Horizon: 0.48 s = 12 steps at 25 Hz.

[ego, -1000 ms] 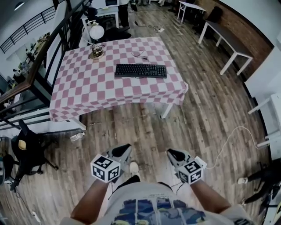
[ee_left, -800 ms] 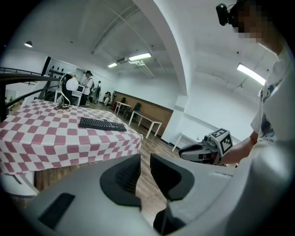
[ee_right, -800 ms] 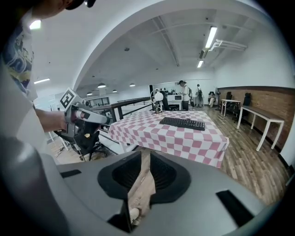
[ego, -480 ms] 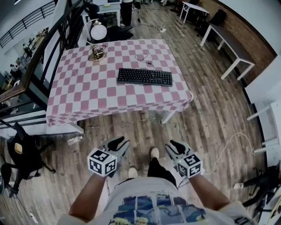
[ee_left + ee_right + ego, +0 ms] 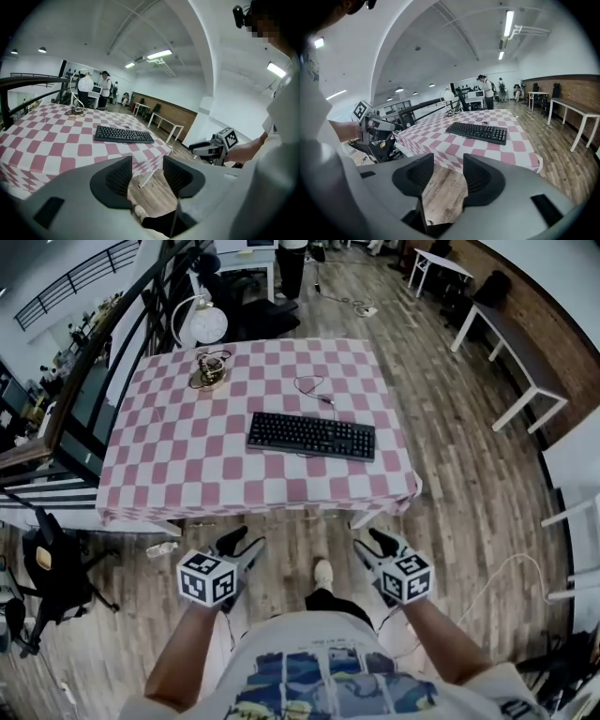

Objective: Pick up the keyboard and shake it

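A black keyboard (image 5: 311,435) lies flat on the table with the pink-and-white checked cloth (image 5: 169,465), right of its middle; it also shows in the left gripper view (image 5: 123,134) and the right gripper view (image 5: 477,131). Its thin cable (image 5: 314,390) loops toward the far edge. Both grippers hang over the wooden floor, short of the table's near edge. The left gripper (image 5: 239,545) and the right gripper (image 5: 373,542) are opening, with nothing between their jaws. Each gripper view shows only floor between the open jaws (image 5: 146,177) (image 5: 444,177).
A coil of cable on a small dish (image 5: 208,370) sits at the table's far left. A black railing (image 5: 94,362) runs along the left. A black bag (image 5: 47,563) stands on the floor, left. White tables (image 5: 525,362) line the right wall. People stand far behind.
The table and keyboard have come closer and lower in the head view as I step forward. Both grippers have risen toward the table edge, and their jaws have spread apart.
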Each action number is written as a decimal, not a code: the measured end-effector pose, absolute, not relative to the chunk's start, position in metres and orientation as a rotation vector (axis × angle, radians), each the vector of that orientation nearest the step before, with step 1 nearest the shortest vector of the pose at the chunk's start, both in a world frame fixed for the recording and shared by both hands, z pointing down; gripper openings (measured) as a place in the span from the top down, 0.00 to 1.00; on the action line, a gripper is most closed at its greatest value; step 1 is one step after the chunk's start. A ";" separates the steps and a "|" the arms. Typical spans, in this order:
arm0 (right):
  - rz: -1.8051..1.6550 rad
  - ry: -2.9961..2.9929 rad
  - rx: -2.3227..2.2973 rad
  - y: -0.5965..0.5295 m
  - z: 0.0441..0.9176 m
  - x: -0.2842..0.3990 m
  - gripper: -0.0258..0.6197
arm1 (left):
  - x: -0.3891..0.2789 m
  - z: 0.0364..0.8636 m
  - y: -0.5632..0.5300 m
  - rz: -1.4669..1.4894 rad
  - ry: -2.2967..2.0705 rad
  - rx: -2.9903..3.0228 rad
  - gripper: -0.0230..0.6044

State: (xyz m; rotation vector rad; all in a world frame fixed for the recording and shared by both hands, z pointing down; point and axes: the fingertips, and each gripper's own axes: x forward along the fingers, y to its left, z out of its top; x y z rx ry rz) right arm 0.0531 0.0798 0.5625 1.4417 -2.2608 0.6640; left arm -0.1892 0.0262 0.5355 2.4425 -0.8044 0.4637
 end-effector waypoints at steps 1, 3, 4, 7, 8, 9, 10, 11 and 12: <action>0.673 -2.258 1.435 0.065 0.564 0.066 0.66 | -0.182 0.537 0.013 0.474 -0.821 2.430 0.66; 0.683 -2.248 1.421 0.037 0.569 0.091 0.64 | -0.168 0.540 -0.013 0.494 -0.854 2.405 0.65; 0.682 -2.246 1.412 0.024 0.572 0.103 0.63 | -0.160 0.541 -0.026 0.502 -0.870 2.395 0.65; 0.688 -2.251 1.378 -0.014 0.583 0.138 0.63 | -0.139 0.547 -0.060 0.529 -0.914 2.363 0.64; 0.696 -2.252 1.370 -0.025 0.588 0.149 0.63 | -0.134 0.550 -0.070 0.543 -0.928 2.351 0.64; 0.706 -2.252 1.363 -0.037 0.593 0.160 0.63 | -0.129 0.552 -0.079 0.555 -0.942 2.341 0.64; 0.719 -2.251 1.357 -0.047 0.599 0.170 0.63 | -0.124 0.554 -0.089 0.564 -0.953 2.330 0.63; 0.735 -2.247 1.352 -0.058 0.606 0.180 0.62 | -0.120 0.557 -0.099 0.571 -0.964 2.318 0.63; 0.757 -2.240 1.349 -0.068 0.614 0.188 0.62 | -0.118 0.560 -0.109 0.579 -0.972 2.304 0.63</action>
